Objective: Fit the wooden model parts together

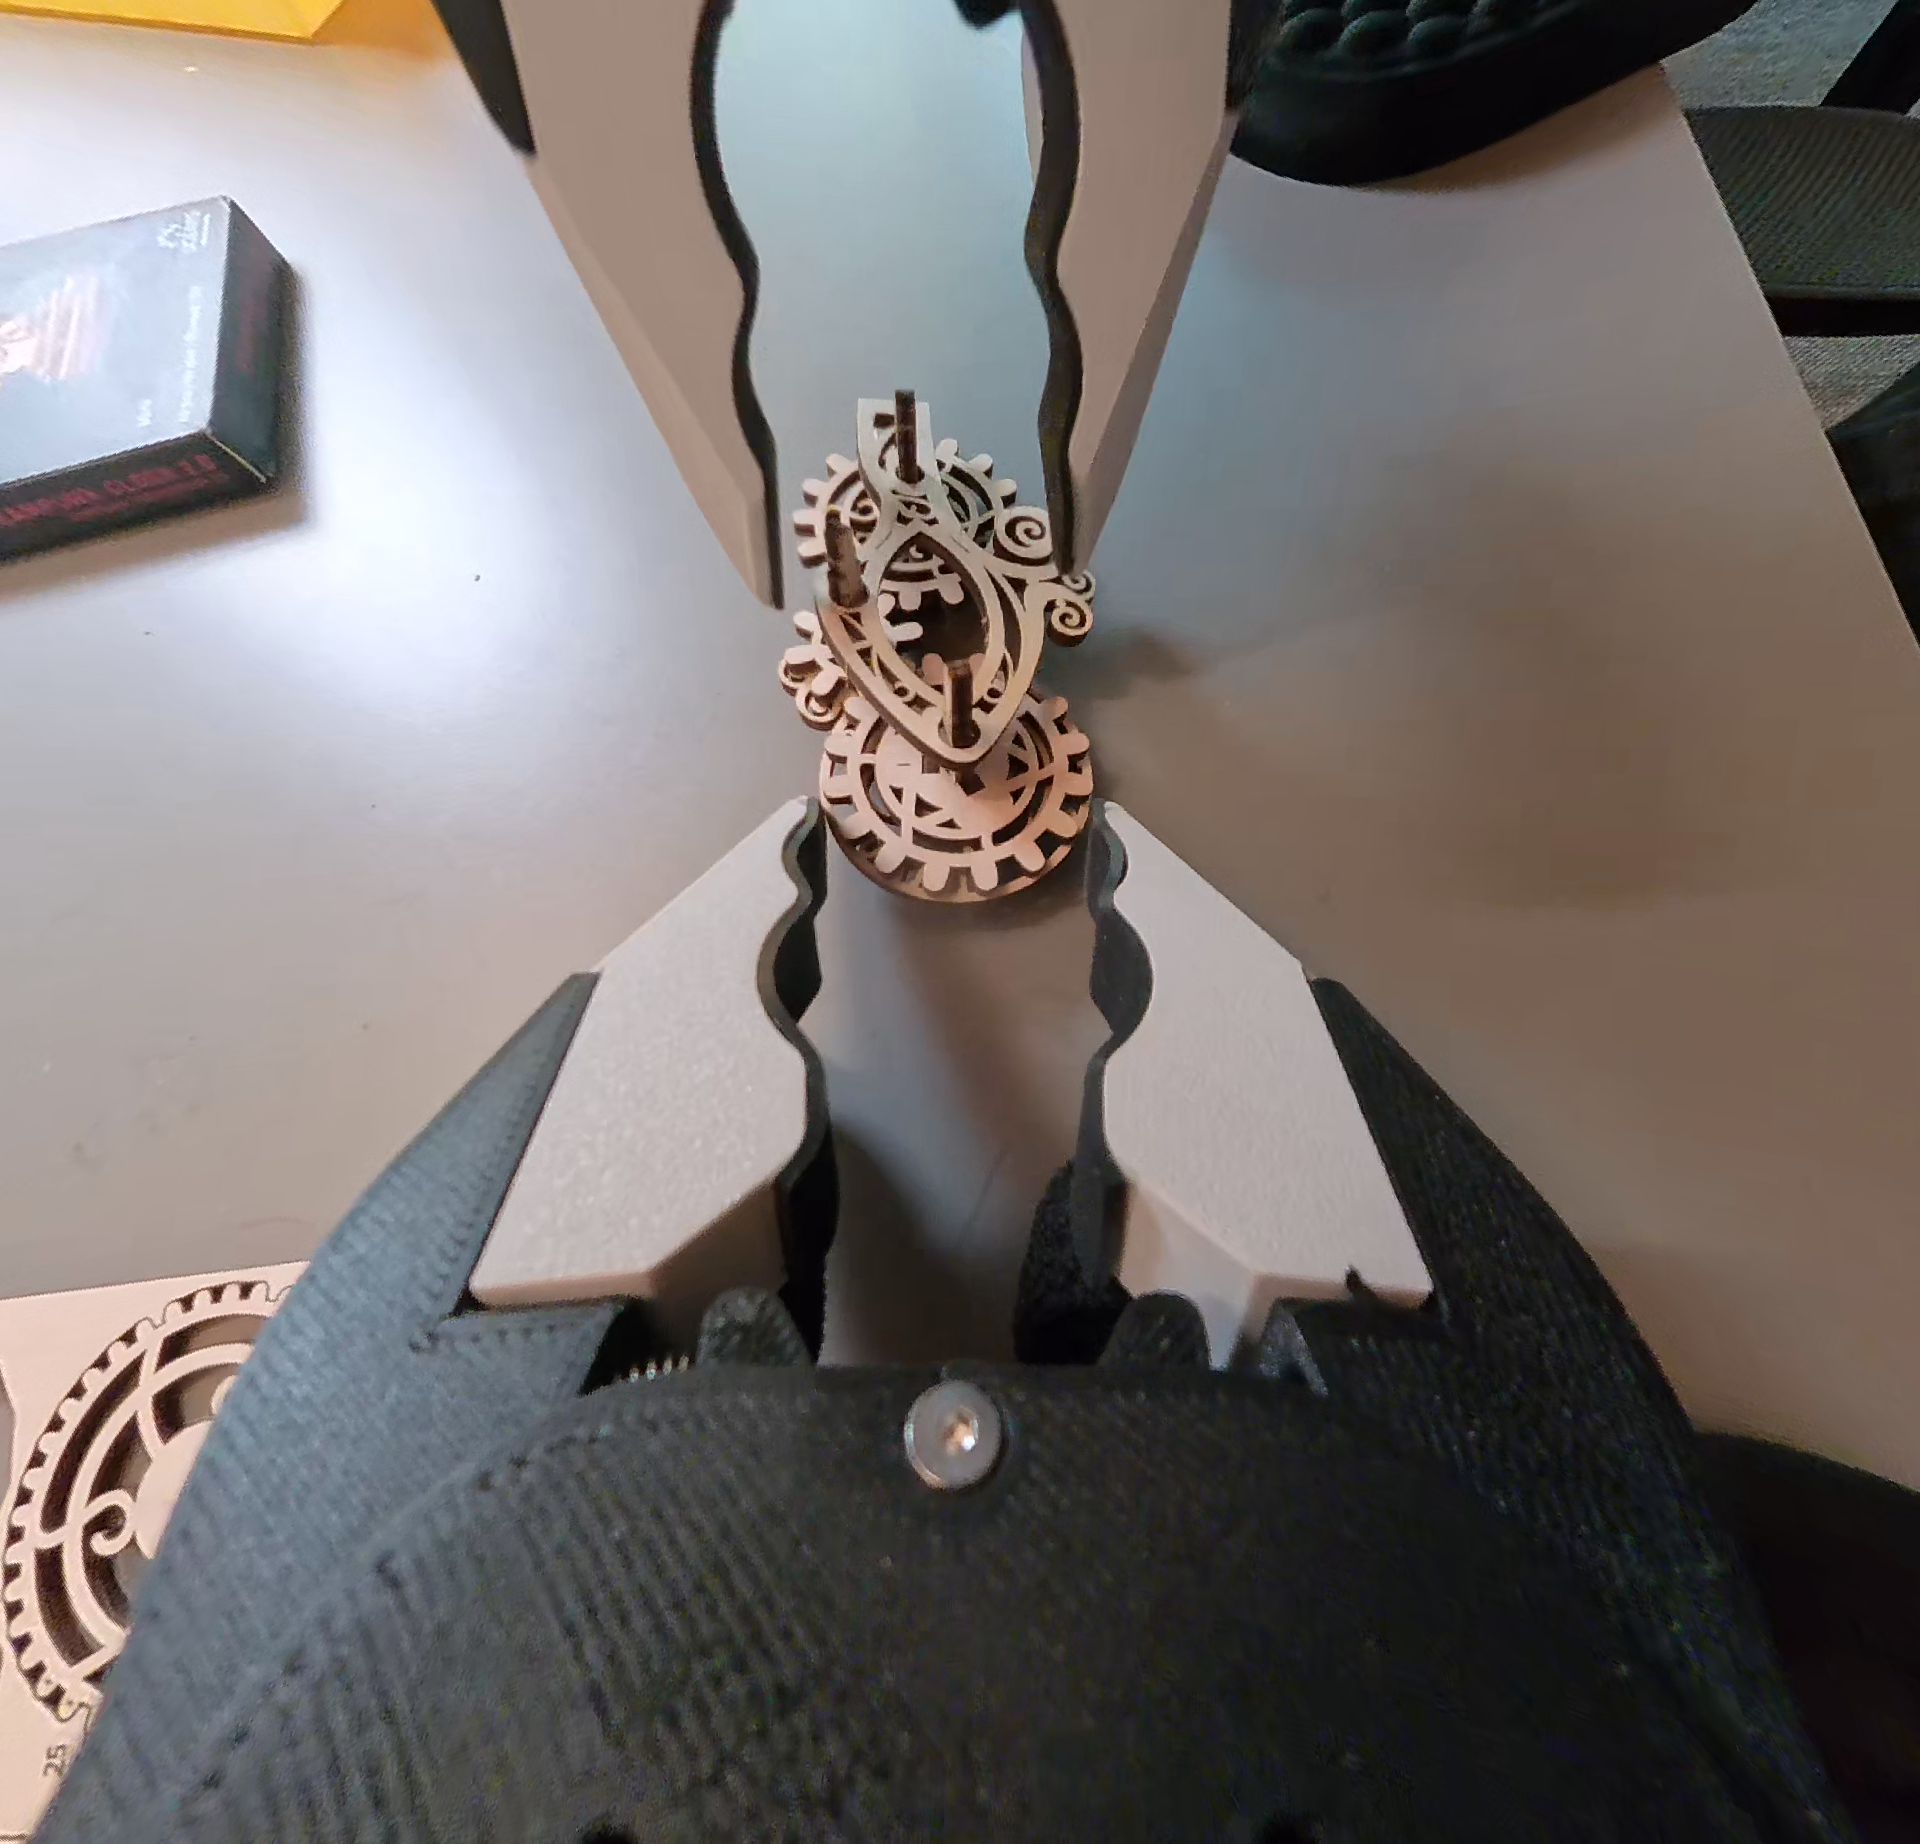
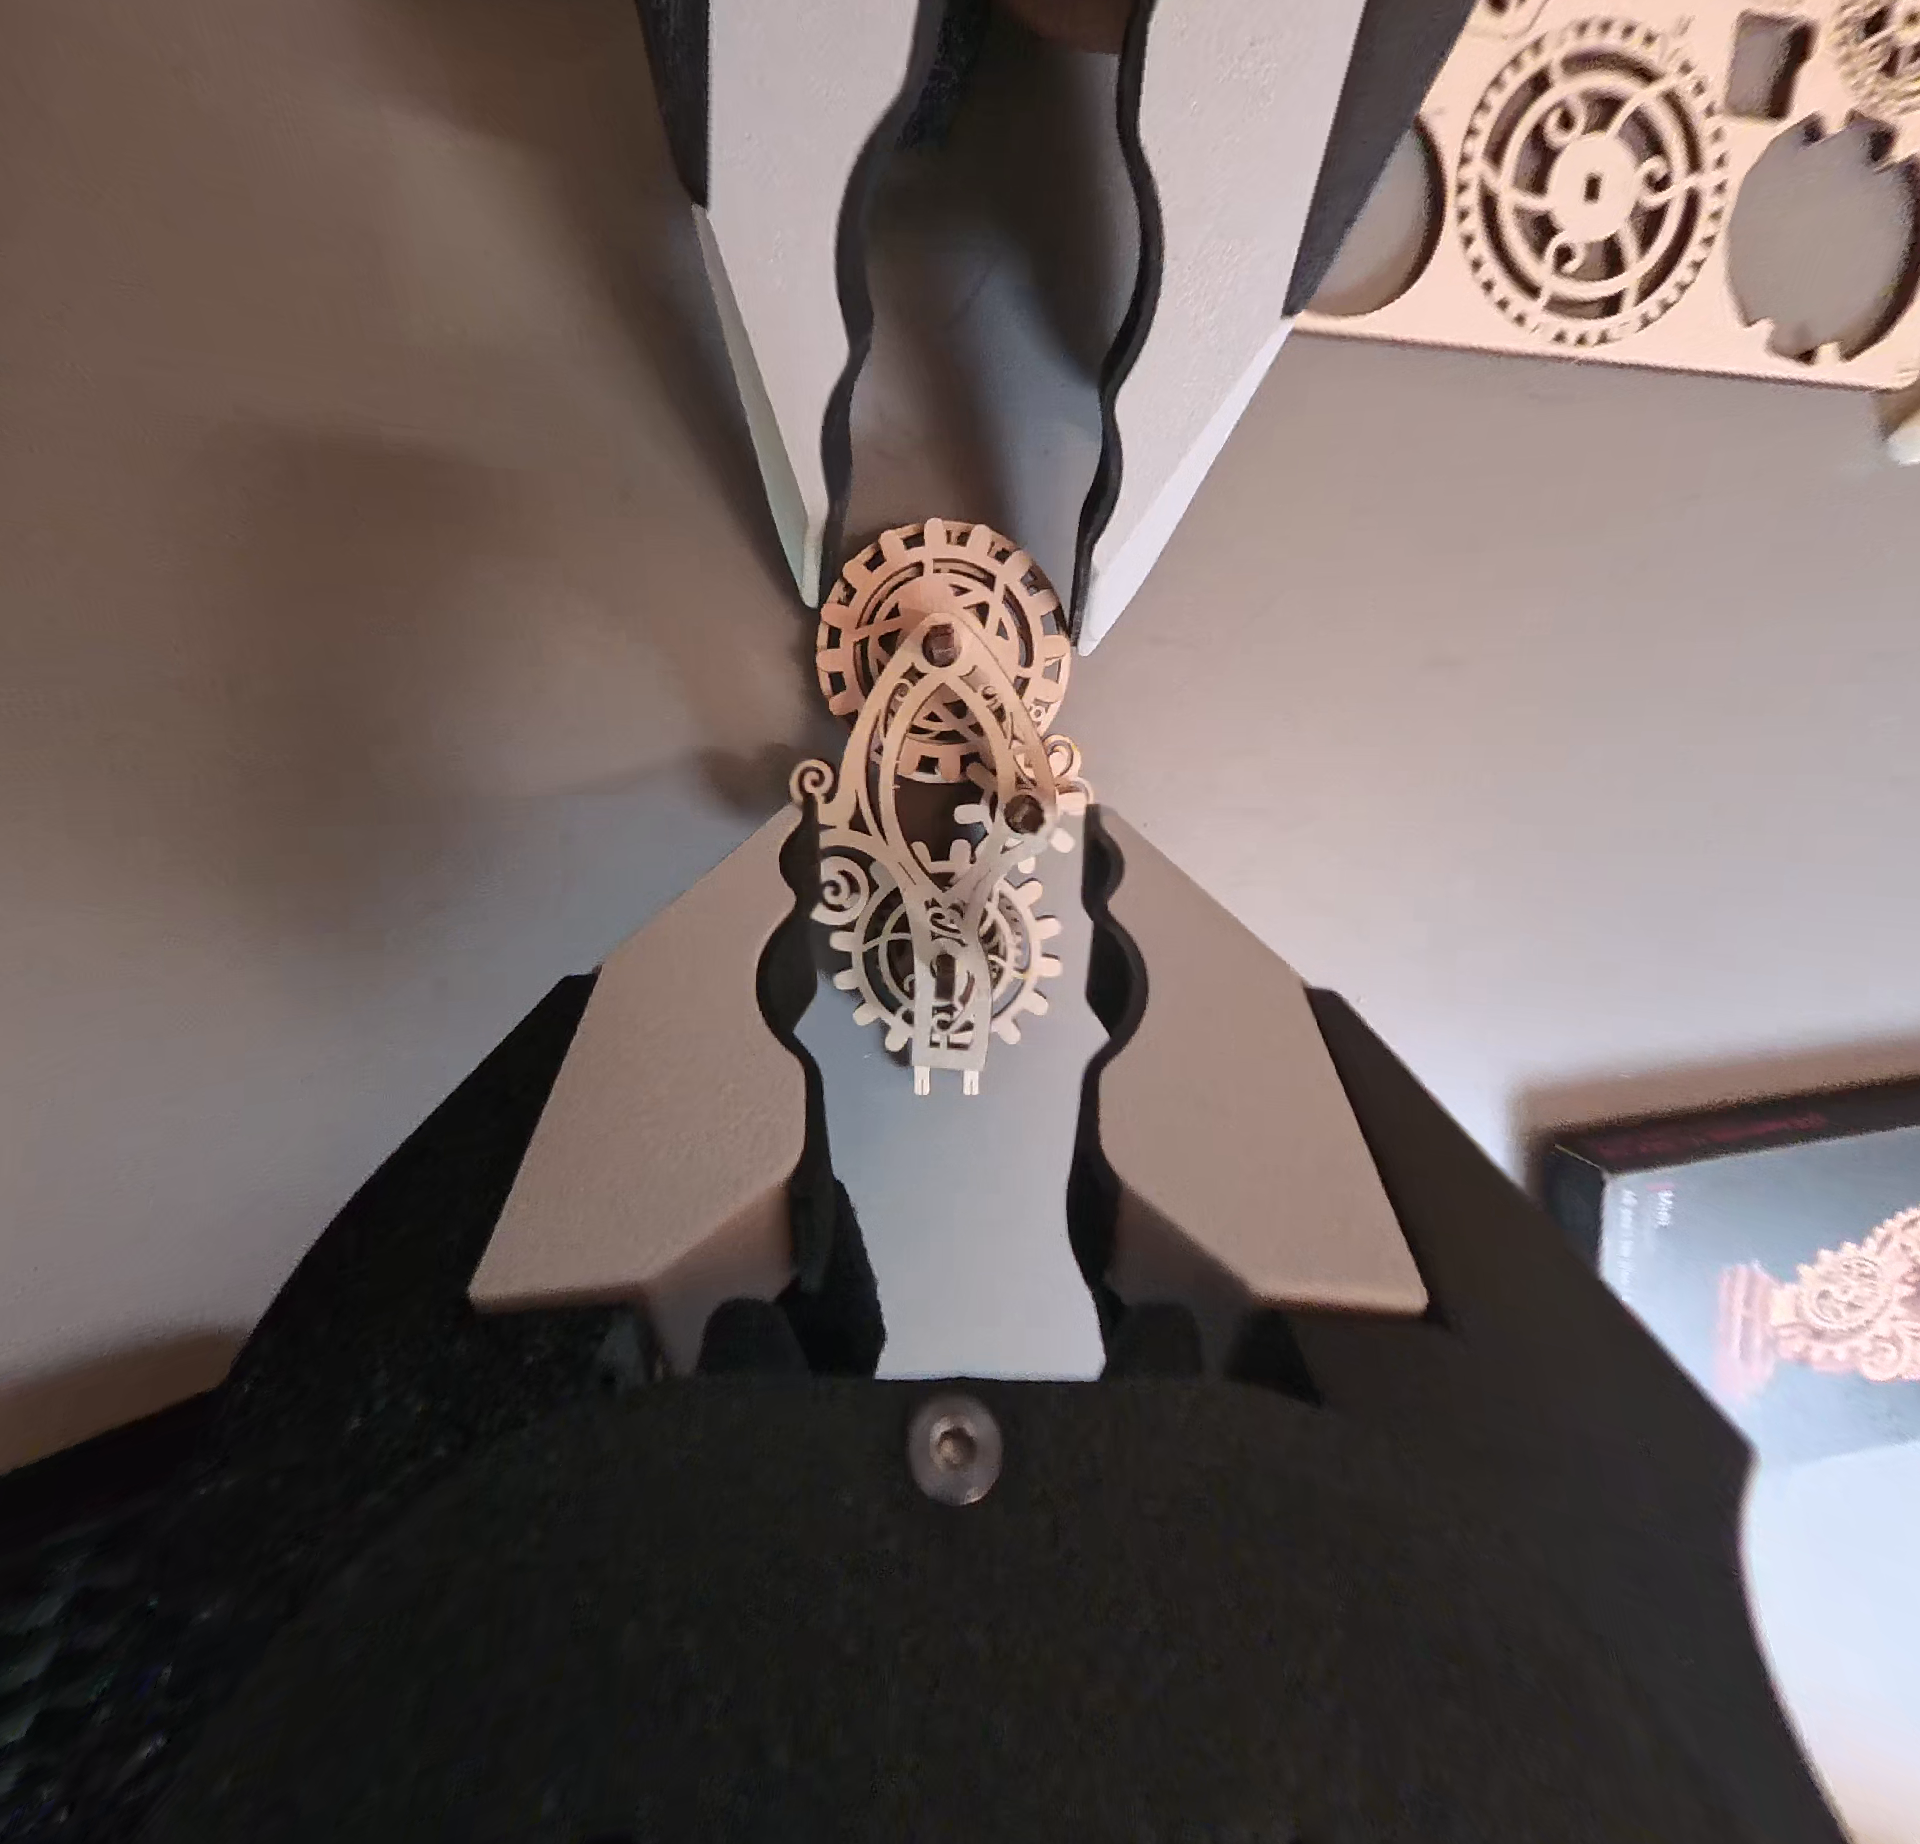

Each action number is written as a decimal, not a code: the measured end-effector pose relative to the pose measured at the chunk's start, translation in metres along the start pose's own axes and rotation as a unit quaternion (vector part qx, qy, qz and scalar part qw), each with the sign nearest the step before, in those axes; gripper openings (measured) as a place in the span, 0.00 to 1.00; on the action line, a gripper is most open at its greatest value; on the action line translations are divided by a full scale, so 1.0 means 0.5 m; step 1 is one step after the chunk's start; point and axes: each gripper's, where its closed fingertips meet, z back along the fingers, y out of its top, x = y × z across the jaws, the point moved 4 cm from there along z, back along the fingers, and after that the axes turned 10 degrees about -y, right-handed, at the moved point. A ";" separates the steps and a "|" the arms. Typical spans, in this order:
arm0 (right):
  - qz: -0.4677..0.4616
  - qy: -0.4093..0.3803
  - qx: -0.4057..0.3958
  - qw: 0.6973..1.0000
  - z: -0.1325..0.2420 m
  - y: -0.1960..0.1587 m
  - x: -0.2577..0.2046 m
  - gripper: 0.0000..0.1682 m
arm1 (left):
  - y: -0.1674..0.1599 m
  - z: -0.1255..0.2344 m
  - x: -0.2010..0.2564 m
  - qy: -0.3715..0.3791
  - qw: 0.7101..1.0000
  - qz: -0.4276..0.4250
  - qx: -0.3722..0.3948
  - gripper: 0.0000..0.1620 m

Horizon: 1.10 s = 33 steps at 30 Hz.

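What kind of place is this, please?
Probably an office desk used for hobby assembly: a plain grey table, a mesh office chair beside it, plus a laser-cut wooden parts sheet and the kit's dark box.

Each gripper, left [image 1: 951,833] and right [image 2: 940,838], has pale grey wedge fingers with wavy black pads, ribbed black housing behind, one silver screw [image 1: 954,1437] centred.

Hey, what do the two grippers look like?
Both match: the left gripper and right gripper have pale grey wedge-shaped fingers lined with wavy black pads, set in a black ribbed printed body with one silver screw. No cables or sleeves show.
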 end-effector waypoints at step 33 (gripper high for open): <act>-0.058 0.013 -0.008 0.998 0.028 -0.001 0.001 0.30 | -0.005 0.005 -0.005 0.011 1.000 0.002 -0.003 0.31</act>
